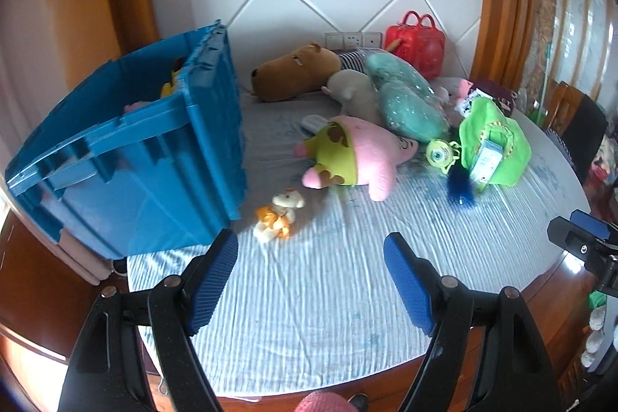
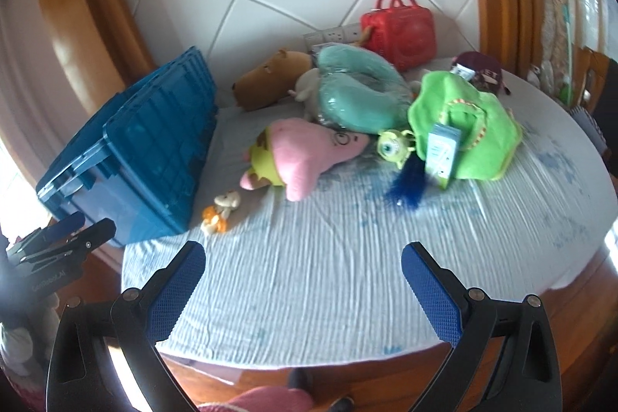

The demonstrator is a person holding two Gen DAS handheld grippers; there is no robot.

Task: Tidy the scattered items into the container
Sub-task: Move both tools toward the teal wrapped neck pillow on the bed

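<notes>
A blue plastic crate (image 1: 146, 157) (image 2: 146, 157) stands on the left of a round cloth-covered table (image 1: 347, 296) (image 2: 328, 277), with soft toys inside. Scattered on the cloth lie a small orange-and-cream plush (image 1: 279, 215) (image 2: 221, 212), a pink star plush (image 1: 355, 157) (image 2: 305, 153), a green one-eyed toy (image 1: 438, 154) (image 2: 391, 144), a blue feathery toy (image 1: 461, 190) (image 2: 405, 188), a green bag holding a carton (image 1: 494, 145) (image 2: 463, 130), teal cushions (image 1: 405, 99) (image 2: 355, 95) and a brown plush (image 1: 297, 72) (image 2: 266, 80). My left gripper (image 1: 311, 253) is open and empty near the small plush. My right gripper (image 2: 303, 267) is open and empty over bare cloth.
A red case (image 1: 415, 43) (image 2: 399, 26) and a maroon cap (image 1: 496, 97) (image 2: 481, 72) sit at the back by the tiled wall. Wooden frames flank the wall. The table's wooden rim shows below. Each gripper appears at the other view's edge: the right gripper's fingers (image 1: 579, 242), the left gripper's fingers (image 2: 58, 242).
</notes>
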